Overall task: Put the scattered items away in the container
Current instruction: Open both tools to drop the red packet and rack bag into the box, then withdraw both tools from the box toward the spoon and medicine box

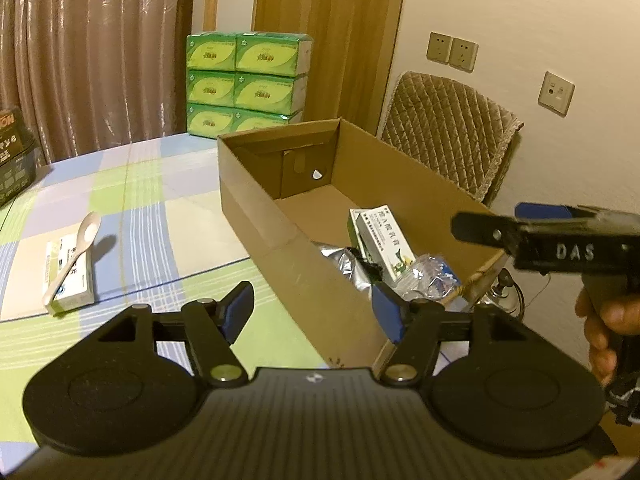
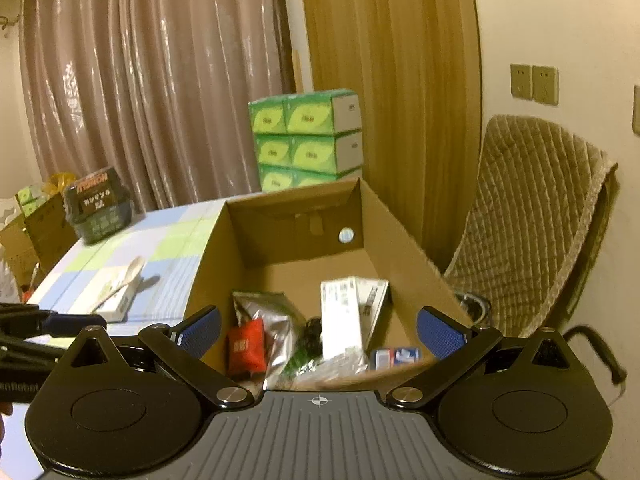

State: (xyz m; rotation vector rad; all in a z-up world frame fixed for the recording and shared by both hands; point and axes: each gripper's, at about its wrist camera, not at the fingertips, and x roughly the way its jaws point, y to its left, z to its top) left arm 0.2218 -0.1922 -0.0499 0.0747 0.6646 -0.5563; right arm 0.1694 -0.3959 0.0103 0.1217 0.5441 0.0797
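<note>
An open cardboard box (image 1: 280,216) stands on the checked tablecloth (image 1: 160,208). Inside it lie a white medicine carton (image 1: 380,240), a silver foil pouch (image 1: 344,268) and clear crumpled plastic (image 1: 432,276). The right wrist view also shows a red packet (image 2: 246,344) and a small blue-white pack (image 2: 396,356) in the cardboard box (image 2: 400,232). Left of the box, a white spoon (image 1: 76,256) rests on a flat white carton (image 1: 70,276). My left gripper (image 1: 314,314) is open above the box's near left wall. My right gripper (image 2: 320,332) is open wide over the box's near end, holding nothing.
A stack of green tissue boxes (image 1: 248,84) stands behind the table by the curtain. A chair with a quilted cover (image 1: 448,136) is to the right of the box. A dark printed box (image 2: 98,208) sits on the far left of the table.
</note>
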